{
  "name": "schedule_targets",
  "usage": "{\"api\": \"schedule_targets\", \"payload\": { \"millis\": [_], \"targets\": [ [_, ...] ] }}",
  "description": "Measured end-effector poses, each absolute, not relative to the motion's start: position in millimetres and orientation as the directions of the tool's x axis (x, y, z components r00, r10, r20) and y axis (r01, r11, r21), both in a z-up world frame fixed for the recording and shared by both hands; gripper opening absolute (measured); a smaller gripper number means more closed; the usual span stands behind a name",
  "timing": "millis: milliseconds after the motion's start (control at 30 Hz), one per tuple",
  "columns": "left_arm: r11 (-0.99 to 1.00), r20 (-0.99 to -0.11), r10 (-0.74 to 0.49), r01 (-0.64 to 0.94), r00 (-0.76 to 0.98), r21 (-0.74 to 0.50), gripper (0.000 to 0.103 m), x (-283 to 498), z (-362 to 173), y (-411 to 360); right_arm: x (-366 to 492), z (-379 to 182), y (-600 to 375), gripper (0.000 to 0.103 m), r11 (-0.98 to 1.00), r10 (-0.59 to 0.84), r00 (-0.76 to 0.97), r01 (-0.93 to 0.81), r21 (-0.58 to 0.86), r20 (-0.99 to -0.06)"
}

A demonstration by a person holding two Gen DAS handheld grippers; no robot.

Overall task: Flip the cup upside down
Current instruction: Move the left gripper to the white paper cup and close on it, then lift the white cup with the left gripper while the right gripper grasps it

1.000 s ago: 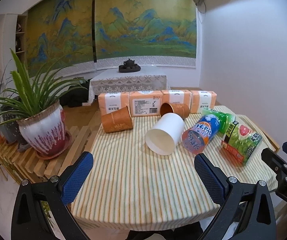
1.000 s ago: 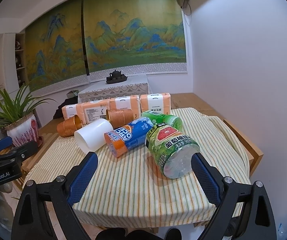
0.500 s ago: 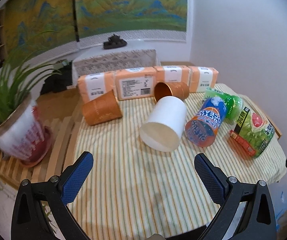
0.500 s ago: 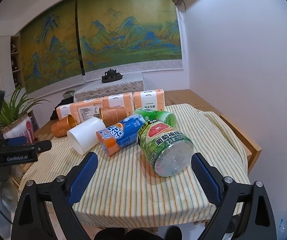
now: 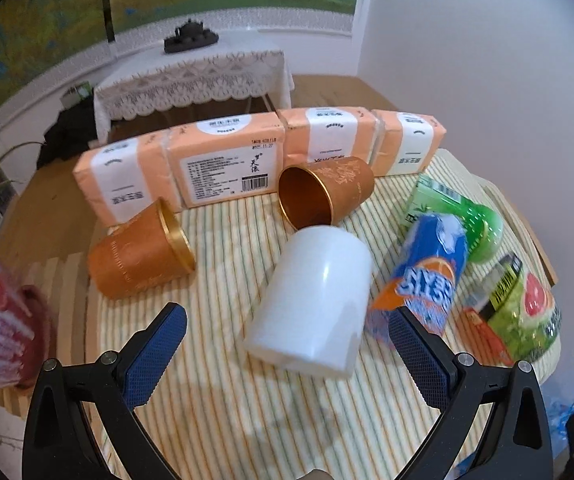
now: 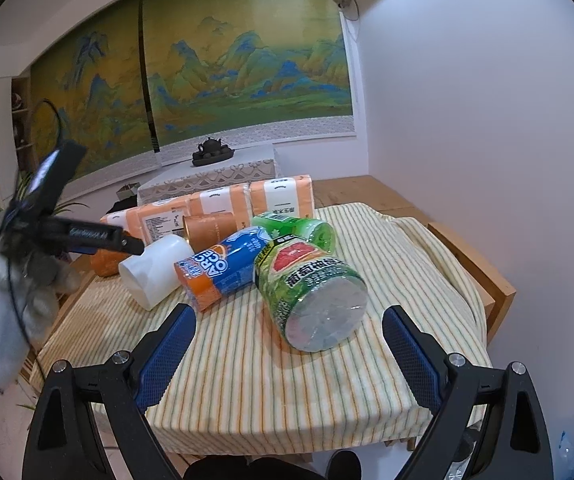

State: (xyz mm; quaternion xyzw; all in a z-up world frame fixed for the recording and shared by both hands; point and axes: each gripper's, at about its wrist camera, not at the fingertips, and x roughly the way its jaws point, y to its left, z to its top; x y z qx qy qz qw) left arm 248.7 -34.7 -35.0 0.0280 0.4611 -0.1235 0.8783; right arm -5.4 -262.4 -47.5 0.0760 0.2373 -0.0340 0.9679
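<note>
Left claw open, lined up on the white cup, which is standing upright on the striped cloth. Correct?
Not quite. The white cup lies on its side on the striped cloth, as the left wrist view shows. The left claw is open and lined up on it.

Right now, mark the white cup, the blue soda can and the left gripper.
white cup (image 5: pixel 315 300), left wrist view, on its side wall.
blue soda can (image 5: pixel 427 276), left wrist view, on its label.
left gripper (image 5: pixel 287 340), left wrist view, midway between its open fingers.
</note>
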Motion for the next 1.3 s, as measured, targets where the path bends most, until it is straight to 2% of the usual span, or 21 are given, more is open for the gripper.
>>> {"api": "schedule_targets", "payload": {
  "millis": [333, 733, 1033, 1300],
  "targets": [
    [0.946, -0.887, -0.262, 0.284, 0.38, -0.158, 0.101, 293, -62, -47, -4, -51, -275, 0.092, 0.981, -0.05, 0.88, 0.132, 0.141, -0.472],
    [0.935, -0.915, -0.273, 0.305, 0.295, -0.181, 0.081, 294, -86, -57, -4, -52, -281, 0.092, 0.977, -0.065, 0.877, 0.154, 0.15, -0.476],
    [0.934, -0.906, -0.3, 0.283, 0.297, -0.216, 0.081, 280, -88, -47, -5, -51, -282, 0.092, 0.976, -0.058, 0.876, 0.151, 0.159, -0.479],
    [0.924, -0.893, -0.35, 0.261, 0.283, -0.279, 0.081, 236, -90, -29, -7, -52, -278, 0.092, 0.976, -0.025, 0.876, 0.126, 0.18, -0.481]
  ]
}}
